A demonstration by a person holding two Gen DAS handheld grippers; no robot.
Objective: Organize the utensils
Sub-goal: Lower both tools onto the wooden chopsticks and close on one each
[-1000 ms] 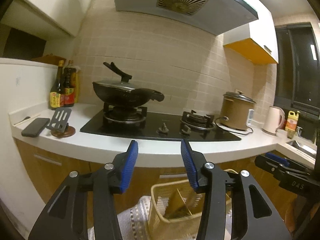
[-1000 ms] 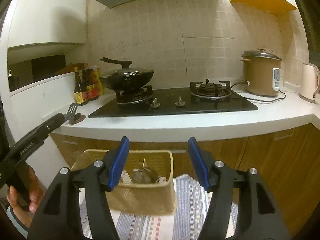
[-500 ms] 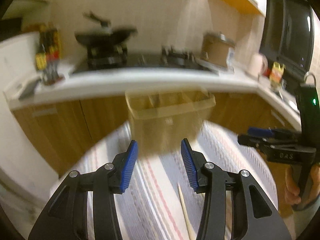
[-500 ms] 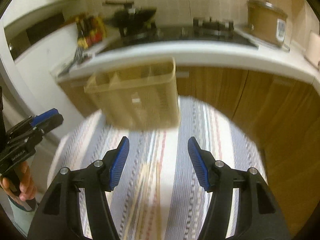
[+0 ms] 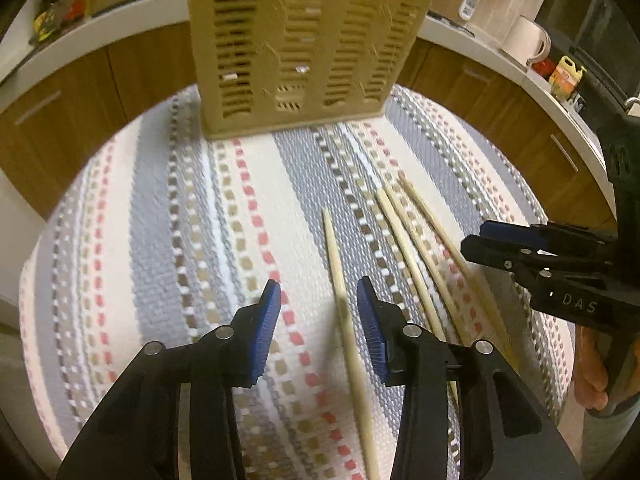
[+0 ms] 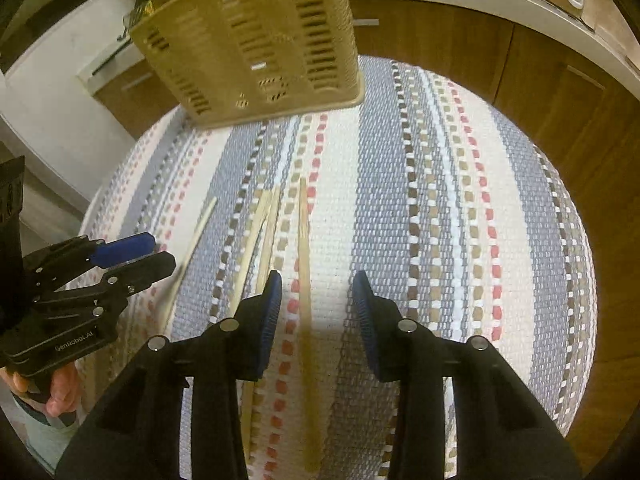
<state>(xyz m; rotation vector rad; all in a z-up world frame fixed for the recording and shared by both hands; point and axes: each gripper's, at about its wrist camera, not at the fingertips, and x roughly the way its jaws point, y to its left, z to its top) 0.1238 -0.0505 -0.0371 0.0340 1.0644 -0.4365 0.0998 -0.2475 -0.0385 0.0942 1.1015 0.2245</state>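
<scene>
**Desk:** How many chopsticks, and where?

**Photographer:** Four wooden chopsticks lie loose on a striped woven mat. One chopstick [image 5: 335,264] lies apart to the left; three more [image 5: 416,248] lie close together to its right, two of them touching near their far tips. All point roughly toward one beige slotted utensil basket [image 5: 296,48], which stands upright at the mat's far edge, well apart from them.

**Desk:** And the grippers?

**Photographer:** Two. The left gripper [image 5: 318,312] hangs over the lone chopstick, which runs between its blue pads, nearer the right one. Its jaws have just been closing but still stand apart, gripping nothing. The right gripper [image 6: 316,304] is angled down over the rightmost chopstick [image 6: 305,280]. There too the stick lies between jaws that have just been closing, and the pads are not on it. A hand [image 6: 60,390] shows under the left gripper in the right wrist view.

**Desk:** The setting?

**Photographer:** The mat [image 5: 168,216] has grey, white and cream bands with red and brown dashes, and it covers the table. Behind it are wood-fronted cabinets [image 6: 448,40] under a white counter [image 5: 472,36] — a pale kettle [image 5: 524,40] and a yellow bottle [image 5: 566,74] stand there.
</scene>
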